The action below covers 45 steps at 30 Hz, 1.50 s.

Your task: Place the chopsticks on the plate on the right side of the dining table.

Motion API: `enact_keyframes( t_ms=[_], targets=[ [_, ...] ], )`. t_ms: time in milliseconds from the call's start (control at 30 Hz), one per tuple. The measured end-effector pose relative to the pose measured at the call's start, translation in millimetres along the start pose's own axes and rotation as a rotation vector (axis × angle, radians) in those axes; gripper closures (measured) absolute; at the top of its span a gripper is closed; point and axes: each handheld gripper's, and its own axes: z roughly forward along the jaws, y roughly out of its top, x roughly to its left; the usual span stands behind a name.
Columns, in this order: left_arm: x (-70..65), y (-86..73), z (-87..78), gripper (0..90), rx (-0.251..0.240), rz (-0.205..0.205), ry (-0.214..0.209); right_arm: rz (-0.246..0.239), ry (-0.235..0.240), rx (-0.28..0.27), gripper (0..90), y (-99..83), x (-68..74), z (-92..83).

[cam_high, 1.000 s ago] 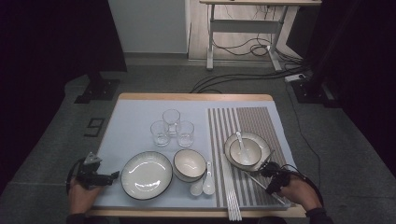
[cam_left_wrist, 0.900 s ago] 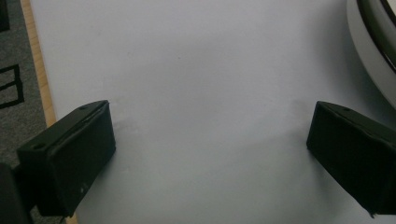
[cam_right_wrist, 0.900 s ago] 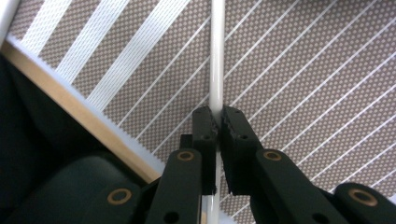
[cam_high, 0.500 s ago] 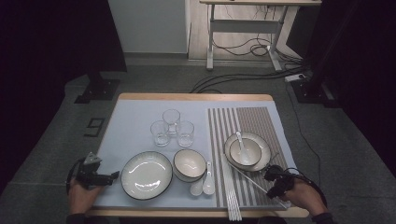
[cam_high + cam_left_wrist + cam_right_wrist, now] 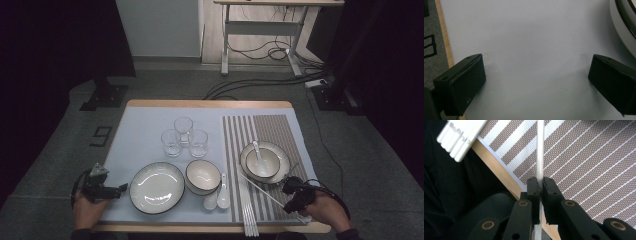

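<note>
- The right gripper [image 5: 539,185] is clamped on a single white chopstick [image 5: 540,150], its jaws pressed against the thin shaft from both sides.
- In the high view that chopstick [image 5: 261,191] runs as a pale diagonal from the right gripper [image 5: 295,199] toward the striped placemat [image 5: 280,131], over the mat's near part and just in front of the plate with a bowl and spoon [image 5: 265,161]. Whether its far tip rests on the mat or hangs just above it is hard to tell.
- The chopstick looks light, stiff and smooth, probably slippery. A pinch close to one end lets the long free part swing or twist between the pads, so a hold nearer the middle would likely steady it.
- The remaining chopsticks [image 5: 249,216] lie bunched at the table's [image 5: 210,104] near edge, well suited to being taken one at a time.
- The right hand [image 5: 325,214] sits low at the near right corner, with the gripper pointing inward over the mat.
- The left gripper [image 5: 102,190] rests by the near left corner beside the large plate [image 5: 157,187]; its jaws stand wide apart over bare tabletop, holding nothing.
</note>
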Motion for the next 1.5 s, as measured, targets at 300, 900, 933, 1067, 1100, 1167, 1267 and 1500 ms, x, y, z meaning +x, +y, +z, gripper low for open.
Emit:
enact_keyframes(
  t_ms=[300, 900, 933, 1067, 1100, 1167, 1267, 1500],
  targets=[
    [0.0, 0.0, 0.0, 0.9, 0.000, 0.000, 0.000, -0.026, 0.000, -0.024, 84.4, 8.3, 8.2, -19.9],
    [0.0, 0.0, 0.0, 0.9, 0.000, 0.000, 0.000, 0.035, -0.061, -0.043, 84.4, 12.6, -13.6, -42.5],
    [0.0, 0.0, 0.0, 0.9, 0.000, 0.000, 0.000, 0.038, -0.065, -0.045, 84.4, 12.2, -15.5, -42.9],
    [0.0, 0.0, 0.0, 0.9, 0.000, 0.000, 0.000, 0.069, -0.074, -0.048, 84.4, 9.6, -24.9, -46.3],
    [0.0, 0.0, 0.0, 0.9, 0.000, 0.000, 0.000, 0.079, -0.076, -0.048, 84.4, 8.9, -27.8, -47.4],
    [0.0, 0.0, 0.0, 0.9, 0.000, 0.000, 0.000, 0.092, -0.082, -0.045, 84.4, 8.0, -31.5, -48.7],
    [0.0, 0.0, 0.0, 0.9, 0.000, 0.000, 0.000, 0.114, -0.088, -0.045, 84.4, 6.7, -38.2, -51.3],
    [0.0, 0.0, 0.1, 0.9, 0.000, 0.000, 0.000, 0.142, -0.104, -0.041, 84.4, 6.9, -49.4, -55.1]
  ],
)
